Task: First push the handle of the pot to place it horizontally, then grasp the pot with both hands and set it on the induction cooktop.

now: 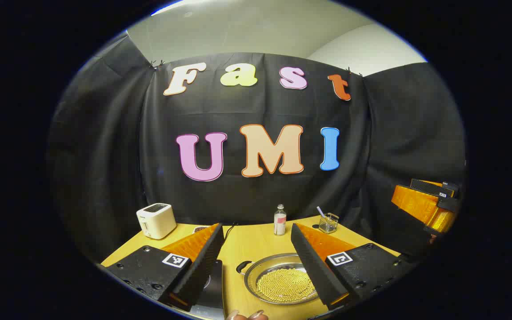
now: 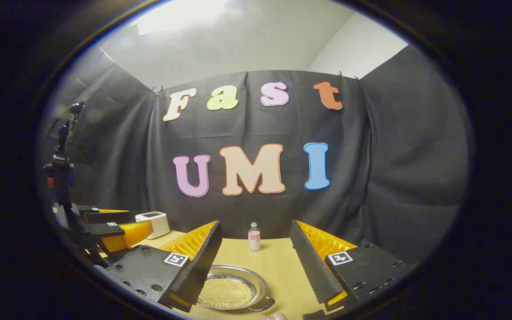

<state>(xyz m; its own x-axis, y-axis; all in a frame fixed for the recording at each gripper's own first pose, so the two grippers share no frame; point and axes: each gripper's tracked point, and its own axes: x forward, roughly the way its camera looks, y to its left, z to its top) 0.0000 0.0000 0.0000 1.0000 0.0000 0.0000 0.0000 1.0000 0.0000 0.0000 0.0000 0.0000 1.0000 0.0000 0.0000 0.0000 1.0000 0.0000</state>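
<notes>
Hovering spread above the wooden tabletop (image 1: 256,242), left tongs (image 1: 256,262) and right tongs (image 2: 256,262) flank the shallow steel pot of yellow beads (image 1: 282,278), nothing gripped, evidently staged for handle pushing.

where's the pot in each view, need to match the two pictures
Left gripper view: the pot lies low and right of centre on the table, partly behind the left gripper's right finger.
Right gripper view: the pot lies low and left of centre, partly behind the right gripper's left finger.
Shared landmark: the small bottle stands upright behind the pot, near the cloth wall.
</notes>
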